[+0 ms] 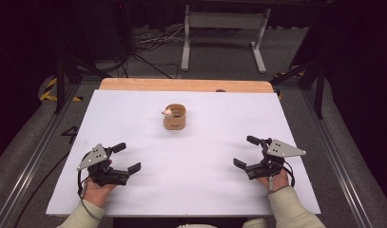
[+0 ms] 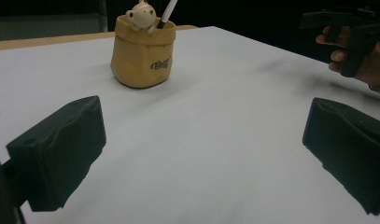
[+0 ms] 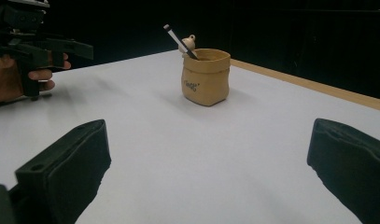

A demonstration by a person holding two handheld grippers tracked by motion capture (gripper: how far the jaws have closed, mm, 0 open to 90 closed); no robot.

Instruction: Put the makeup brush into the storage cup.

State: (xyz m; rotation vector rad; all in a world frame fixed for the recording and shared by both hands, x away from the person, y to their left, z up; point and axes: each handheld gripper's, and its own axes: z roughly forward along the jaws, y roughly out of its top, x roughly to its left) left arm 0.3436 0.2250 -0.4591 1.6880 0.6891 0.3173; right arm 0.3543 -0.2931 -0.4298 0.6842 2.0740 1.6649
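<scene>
left gripper (image 1: 127,157): fingers spread, nothing grasped; right gripper (image 1: 246,152): fingers spread, nothing grasped | tan pen holder (image 1: 174,117) set mid-bench (image 1: 134,109), pen (image 3: 179,41) leaned inside

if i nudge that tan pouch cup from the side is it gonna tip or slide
The tan pouch looks squat, with a rounded base wider than its rolled rim, so it would probably slide on the smooth white table rather than tip. Its creased walls suggest soft material that may dent under the jaws. The pen leans loose inside and could shift or rattle.
</scene>
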